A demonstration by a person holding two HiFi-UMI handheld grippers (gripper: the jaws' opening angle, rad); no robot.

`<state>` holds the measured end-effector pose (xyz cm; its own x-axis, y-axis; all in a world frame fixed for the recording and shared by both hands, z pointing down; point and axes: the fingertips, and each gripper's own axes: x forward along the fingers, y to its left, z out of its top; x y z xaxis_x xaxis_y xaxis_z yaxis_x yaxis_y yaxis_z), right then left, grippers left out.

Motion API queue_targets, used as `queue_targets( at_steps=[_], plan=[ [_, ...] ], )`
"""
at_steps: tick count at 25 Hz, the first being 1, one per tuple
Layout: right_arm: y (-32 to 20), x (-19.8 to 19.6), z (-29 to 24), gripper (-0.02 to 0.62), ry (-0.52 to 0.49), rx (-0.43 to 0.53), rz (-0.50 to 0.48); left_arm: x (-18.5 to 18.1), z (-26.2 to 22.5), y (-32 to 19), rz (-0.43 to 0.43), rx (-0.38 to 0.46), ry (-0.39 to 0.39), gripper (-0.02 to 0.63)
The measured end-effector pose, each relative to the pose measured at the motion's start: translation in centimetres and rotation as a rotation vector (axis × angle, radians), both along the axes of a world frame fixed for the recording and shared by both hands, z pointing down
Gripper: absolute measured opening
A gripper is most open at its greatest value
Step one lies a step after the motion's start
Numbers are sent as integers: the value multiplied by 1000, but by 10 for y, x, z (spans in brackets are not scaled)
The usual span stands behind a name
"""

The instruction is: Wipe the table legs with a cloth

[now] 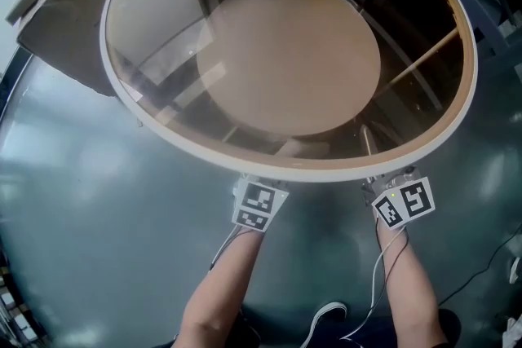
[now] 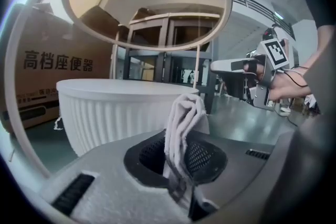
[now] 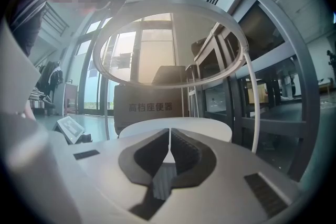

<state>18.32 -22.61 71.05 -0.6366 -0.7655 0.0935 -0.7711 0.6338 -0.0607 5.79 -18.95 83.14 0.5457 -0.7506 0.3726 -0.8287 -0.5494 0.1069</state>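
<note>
The round glass table top has a white rim and stands on thin white legs around a white ribbed round base. My left gripper is shut on a folded white cloth that sticks up from its jaws, pointing at the base and at a thin leg behind it. My right gripper is shut and holds nothing, facing the base. In the head view both grippers, left and right, sit at the table's near rim, their jaws hidden under it.
A brown cardboard box with printed characters stands beyond the table. Metal racks line the right side. The floor is glossy grey-green. A hand holds the right gripper just right of the thin leg.
</note>
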Motion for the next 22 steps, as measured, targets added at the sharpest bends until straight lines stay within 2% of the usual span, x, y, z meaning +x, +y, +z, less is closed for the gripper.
queue_targets(
  at_steps=[5, 7, 9, 11, 13, 20, 22],
  plan=[
    [1, 1, 1, 9, 0, 4, -4, 78, 0, -13, 205, -18, -58, 38],
    [-2, 4, 1, 9, -7, 1, -3, 101, -8, -18, 238, -25, -36, 38],
    [-5, 8, -2, 9, -19, -2, 10, 106, -20, -19, 221, -26, 24, 38],
    [-8, 8, -6, 9, -32, 2, 14, 90, -28, -15, 194, -11, 36, 38],
    [-10, 3, -9, 9, -41, 9, 7, 60, -25, -9, 155, -7, 10, 38],
    [-2, -28, -13, 9, -43, 18, -47, -73, -19, -11, -95, -31, 36, 38],
    [1, -37, -15, 9, -40, 25, -56, -98, -23, -16, -138, -25, 40, 38]
  ],
)
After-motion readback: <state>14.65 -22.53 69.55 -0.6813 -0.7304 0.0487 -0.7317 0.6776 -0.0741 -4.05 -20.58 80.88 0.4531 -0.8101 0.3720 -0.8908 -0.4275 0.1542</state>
